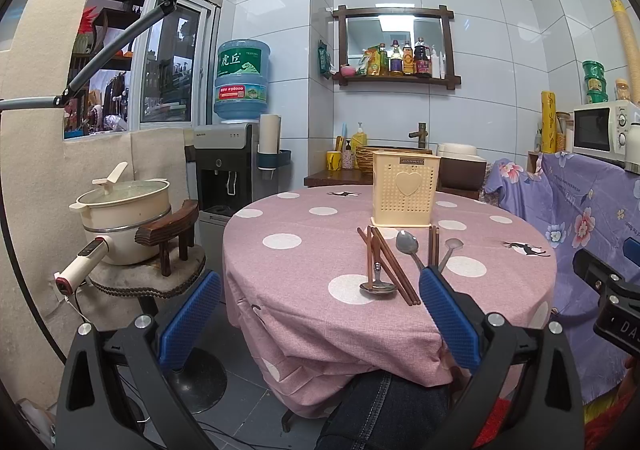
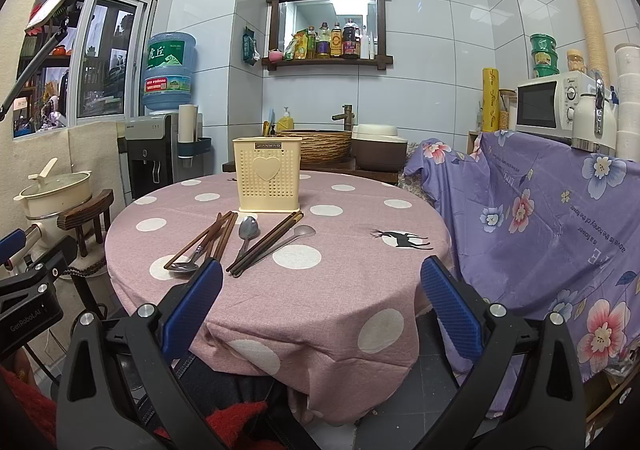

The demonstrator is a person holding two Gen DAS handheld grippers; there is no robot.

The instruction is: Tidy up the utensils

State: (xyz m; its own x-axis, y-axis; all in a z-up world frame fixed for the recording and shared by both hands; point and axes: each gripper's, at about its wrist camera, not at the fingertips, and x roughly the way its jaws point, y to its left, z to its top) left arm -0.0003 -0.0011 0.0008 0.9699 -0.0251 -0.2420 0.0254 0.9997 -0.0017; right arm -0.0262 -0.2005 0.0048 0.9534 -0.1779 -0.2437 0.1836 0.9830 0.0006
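The left wrist view's right blue-padded finger point(image 1: 448, 314) covers the near ends of the dark brown chopstick pair point(image 1: 433, 246) and the handle end of the small steel spoon point(image 1: 451, 248). In the right wrist view, the left blue pad point(image 2: 192, 310) sits over the tips of the reddish wooden chopsticks point(image 2: 208, 242). Can't see inside the cream perforated plastic utensil holder point(image 2: 267, 173) from either angle. The labels on the sauce bottles on the wooden wall shelf point(image 2: 328, 63) are too tiny to read. The phone on the gooseneck stand point(image 2: 56, 1) is cut off at the frame edge.
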